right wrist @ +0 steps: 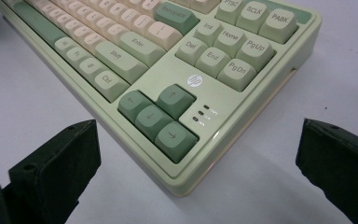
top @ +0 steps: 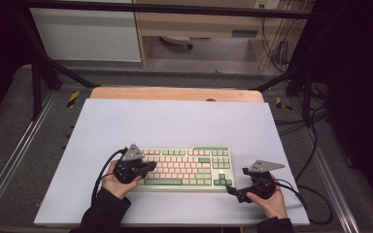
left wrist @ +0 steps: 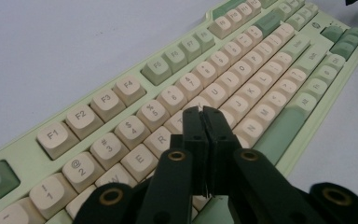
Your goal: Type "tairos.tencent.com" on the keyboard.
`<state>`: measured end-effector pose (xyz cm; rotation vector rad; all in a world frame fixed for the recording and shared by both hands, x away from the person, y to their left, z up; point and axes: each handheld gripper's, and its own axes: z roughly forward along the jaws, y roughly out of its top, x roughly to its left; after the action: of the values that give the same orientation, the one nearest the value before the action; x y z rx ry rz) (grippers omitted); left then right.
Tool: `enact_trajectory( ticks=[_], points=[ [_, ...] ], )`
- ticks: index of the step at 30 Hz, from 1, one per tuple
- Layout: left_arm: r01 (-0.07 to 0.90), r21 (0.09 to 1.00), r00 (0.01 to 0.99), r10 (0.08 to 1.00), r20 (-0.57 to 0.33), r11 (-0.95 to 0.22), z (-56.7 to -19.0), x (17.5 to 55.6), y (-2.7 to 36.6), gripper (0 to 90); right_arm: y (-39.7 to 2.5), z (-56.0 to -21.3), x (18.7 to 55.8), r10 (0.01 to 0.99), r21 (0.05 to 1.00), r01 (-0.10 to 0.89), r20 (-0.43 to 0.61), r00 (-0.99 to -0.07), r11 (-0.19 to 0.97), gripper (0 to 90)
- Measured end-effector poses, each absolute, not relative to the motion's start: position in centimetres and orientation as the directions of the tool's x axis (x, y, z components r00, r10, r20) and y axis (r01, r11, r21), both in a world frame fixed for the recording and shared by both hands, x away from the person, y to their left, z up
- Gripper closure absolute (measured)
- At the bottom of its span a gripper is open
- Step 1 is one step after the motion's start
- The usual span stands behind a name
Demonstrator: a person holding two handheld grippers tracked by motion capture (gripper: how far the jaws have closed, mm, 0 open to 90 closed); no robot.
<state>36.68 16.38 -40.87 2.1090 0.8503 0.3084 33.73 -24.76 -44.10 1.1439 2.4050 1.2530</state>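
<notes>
One pale-green plastic keyboard with cream keys (top: 187, 168) lies on one white table mat (top: 175, 121). Left gripper (left wrist: 203, 111), jaws pressed together empty, hovers over its letter keys; right gripper (right wrist: 198, 154), jaws wide apart, empty, faces the four arrow keys (right wrist: 158, 114).

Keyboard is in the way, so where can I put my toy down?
Bare room: the white mat behind the keyboard, up to its far edge. Crowded: the left gripper over the keys, the right gripper by the near right corner.
</notes>
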Motion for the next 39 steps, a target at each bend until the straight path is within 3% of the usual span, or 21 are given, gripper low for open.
enact_trajectory(
  ticks=[39],
  points=[
    [0.466, 0.759, 0.733, 0.679, -0.044, -0.454, -42.6, 38.4, 14.8, 89.6, -24.7, -44.2, 33.7, 0.714, 0.761, 0.549, 0.165, -0.680, 0.347, 0.3]
  ],
)
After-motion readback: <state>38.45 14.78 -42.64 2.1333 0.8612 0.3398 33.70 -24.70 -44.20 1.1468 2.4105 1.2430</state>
